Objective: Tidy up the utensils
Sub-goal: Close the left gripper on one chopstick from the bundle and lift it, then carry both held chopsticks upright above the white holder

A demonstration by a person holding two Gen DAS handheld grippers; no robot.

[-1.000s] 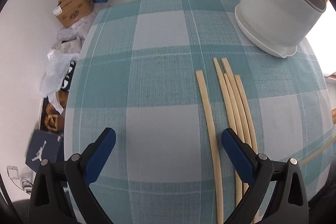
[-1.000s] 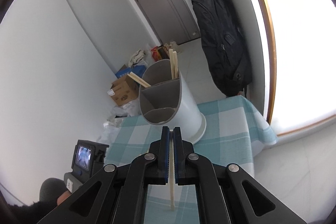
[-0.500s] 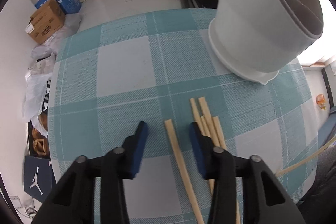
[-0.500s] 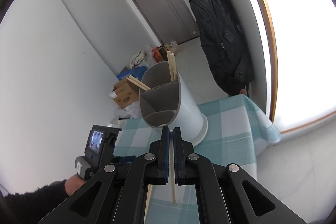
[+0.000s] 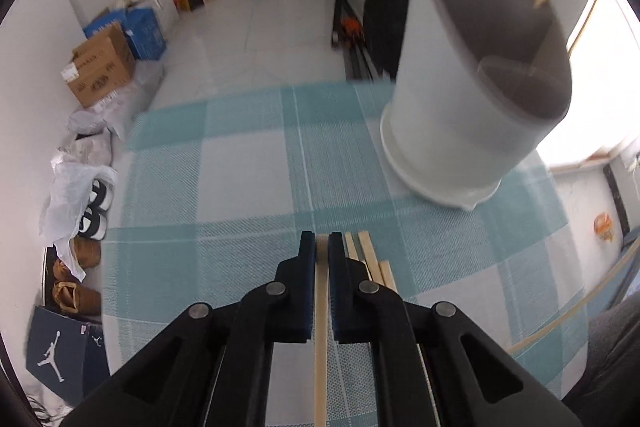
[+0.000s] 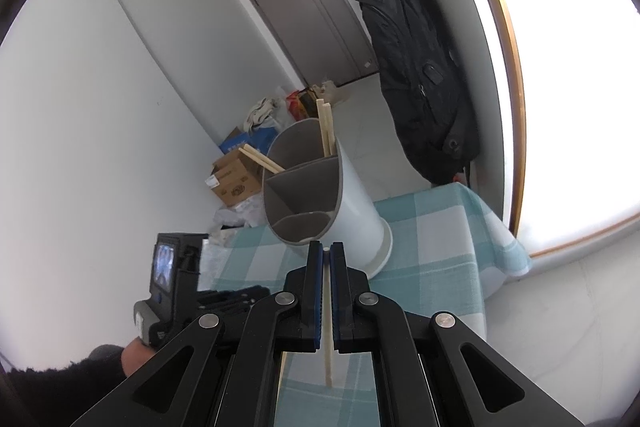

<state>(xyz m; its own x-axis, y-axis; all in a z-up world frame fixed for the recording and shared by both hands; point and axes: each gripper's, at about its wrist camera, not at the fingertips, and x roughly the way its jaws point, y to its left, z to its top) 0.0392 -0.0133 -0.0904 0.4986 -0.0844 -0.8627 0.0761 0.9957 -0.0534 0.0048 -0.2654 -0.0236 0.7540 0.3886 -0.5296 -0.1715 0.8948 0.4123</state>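
Observation:
My left gripper is shut on a pale wooden chopstick lying lengthwise between its blue pads, low over the teal checked tablecloth. Three more chopsticks lie just right of it. A white utensil holder with grey compartments stands at the far right, with chopsticks in its back compartment. My right gripper is shut on another chopstick, held up in the air in front of the holder. The left gripper shows low at the left of that view.
The table's left and far edges drop to a floor with cardboard boxes, bags and shoes. A black backpack hangs by the window behind the holder. A long thin stick crosses the right edge of the table.
My left gripper moved forward along the chopstick and closed on it; it was wide open a second ago. My right gripper stays shut on its chopstick and drifted slightly.

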